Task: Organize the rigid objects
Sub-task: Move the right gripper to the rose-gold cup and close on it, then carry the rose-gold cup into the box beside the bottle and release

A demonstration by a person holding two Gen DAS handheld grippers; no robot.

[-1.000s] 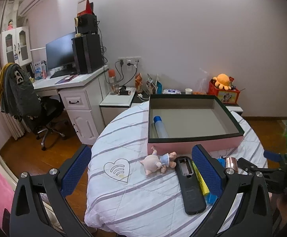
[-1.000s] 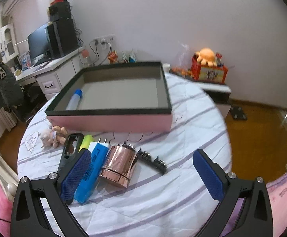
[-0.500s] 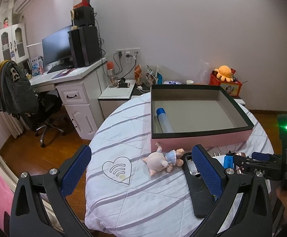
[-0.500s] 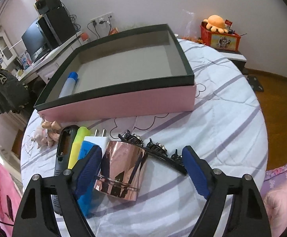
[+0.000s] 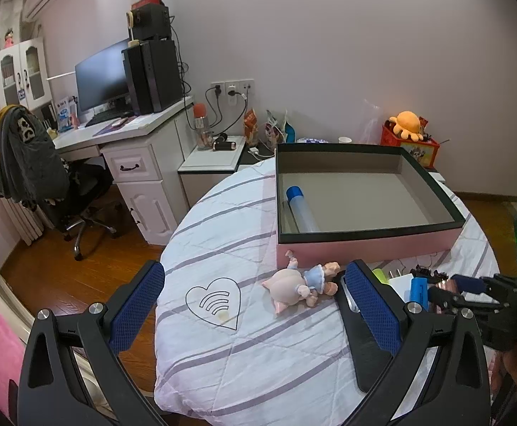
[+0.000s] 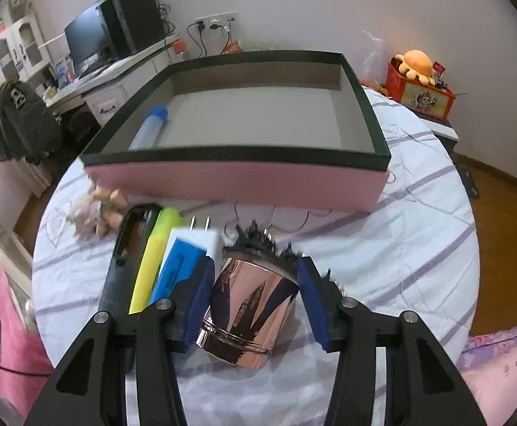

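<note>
A rose-gold cup (image 6: pixel 251 305) lies on its side on the striped tablecloth. My right gripper (image 6: pixel 254 269) points down over it, its jaws closing, and both blue pads meet the cup's sides. Left of the cup lie a blue-and-white charger (image 6: pixel 183 255), a yellow highlighter (image 6: pixel 151 259) and a black remote (image 6: pixel 123 259). A black hair clip (image 6: pixel 258 241) lies behind the cup. The pink box (image 6: pixel 237 181) with a dark rim holds a blue-capped tube (image 6: pixel 150 129). My left gripper (image 5: pixel 254 269) hangs open above the table near a small pig doll (image 5: pixel 301 284), holding nothing.
The round table's edge (image 5: pixel 173 401) curves close below my left gripper. A desk with a monitor (image 5: pixel 102 81), an office chair (image 5: pixel 63 191) and a low side table (image 5: pixel 212 156) stand at the back left. An orange plush octopus (image 5: pixel 405 124) sits on a red box at the back right.
My right gripper has come down around the rose-gold cup and its jaws have narrowed onto it. My left gripper has dropped slightly toward the table.
</note>
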